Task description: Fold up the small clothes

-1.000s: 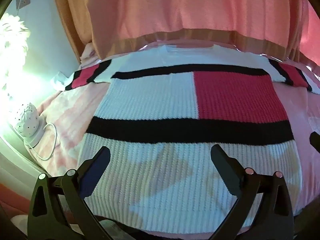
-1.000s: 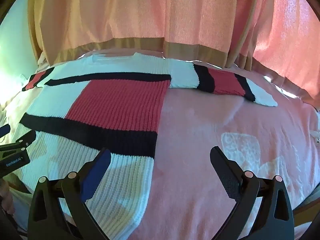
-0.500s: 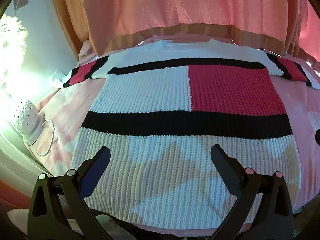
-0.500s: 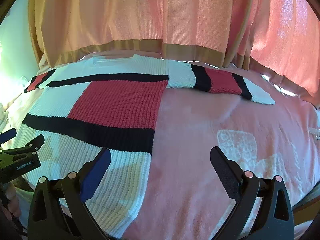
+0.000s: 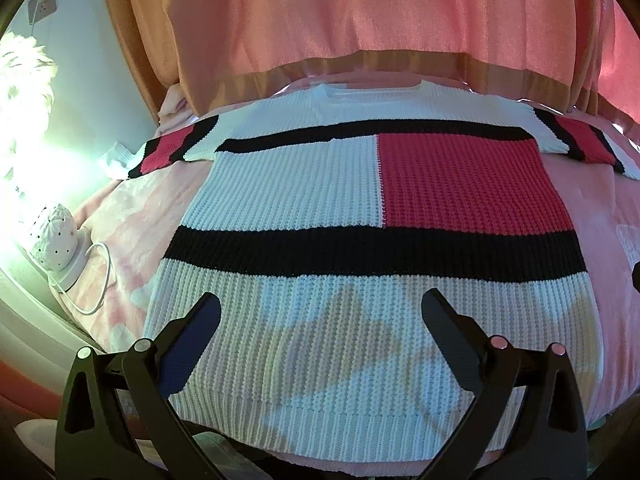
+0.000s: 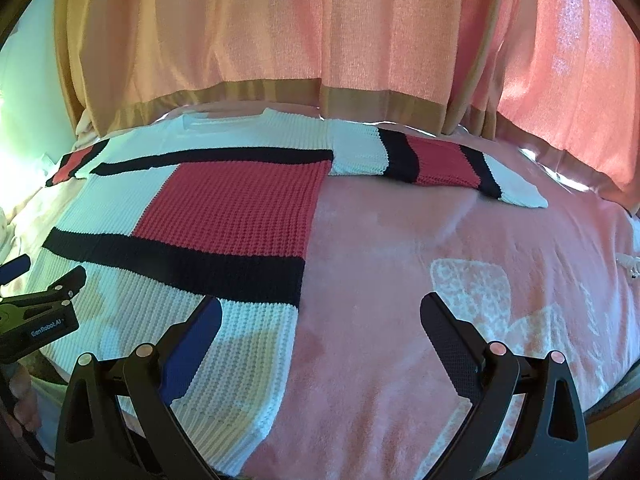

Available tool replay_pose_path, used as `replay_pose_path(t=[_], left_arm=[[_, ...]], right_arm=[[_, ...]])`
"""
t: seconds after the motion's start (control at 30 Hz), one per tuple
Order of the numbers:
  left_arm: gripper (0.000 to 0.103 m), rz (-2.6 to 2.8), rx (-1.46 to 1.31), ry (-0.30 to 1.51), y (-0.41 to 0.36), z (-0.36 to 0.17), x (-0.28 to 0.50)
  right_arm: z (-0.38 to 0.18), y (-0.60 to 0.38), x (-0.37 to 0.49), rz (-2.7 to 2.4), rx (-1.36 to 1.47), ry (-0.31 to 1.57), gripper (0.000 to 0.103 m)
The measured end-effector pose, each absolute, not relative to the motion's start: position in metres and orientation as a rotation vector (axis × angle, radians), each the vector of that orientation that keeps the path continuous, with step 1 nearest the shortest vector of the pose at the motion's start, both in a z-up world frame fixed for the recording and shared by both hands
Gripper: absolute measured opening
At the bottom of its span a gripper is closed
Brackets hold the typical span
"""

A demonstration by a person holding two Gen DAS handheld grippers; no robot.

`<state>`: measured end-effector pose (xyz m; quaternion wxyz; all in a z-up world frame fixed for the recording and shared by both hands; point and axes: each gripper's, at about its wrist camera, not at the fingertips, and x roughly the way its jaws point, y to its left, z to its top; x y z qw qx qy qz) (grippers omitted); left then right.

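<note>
A knit sweater [image 5: 360, 208] in white, black and red blocks lies flat, face up, on a pink blanket, sleeves spread out to both sides. My left gripper [image 5: 320, 320] is open and empty, hovering above the white hem. In the right wrist view the sweater [image 6: 224, 208] fills the left half, its right sleeve [image 6: 436, 160] stretched toward the curtain. My right gripper [image 6: 320, 320] is open and empty above the sweater's lower right edge. The left gripper [image 6: 44, 300] shows at the far left of that view.
The pink blanket [image 6: 460, 260] covers the bed to the right of the sweater. Orange-pink curtains [image 5: 360, 20] hang behind. A white dotted lamp [image 5: 56, 240] with a cord sits on the left edge of the bed.
Both grippers have drawn back and risen slightly from the sweater, so more of its hem shows. Both stay open. The sweater has not moved.
</note>
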<state>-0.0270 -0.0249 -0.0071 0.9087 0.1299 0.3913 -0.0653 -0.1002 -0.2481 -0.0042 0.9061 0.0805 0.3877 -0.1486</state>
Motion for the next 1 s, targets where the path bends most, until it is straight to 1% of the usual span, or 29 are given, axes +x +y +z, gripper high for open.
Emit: replay_pose_path(t=[1.0], left_arm=[[0.098, -0.135, 0.27, 0.8, -0.0228, -0.0072, -0.0281]], right_arm=[[-0.0018, -0.2475, -0.0991, -0.302, 0.169, 0.801, 0.098]])
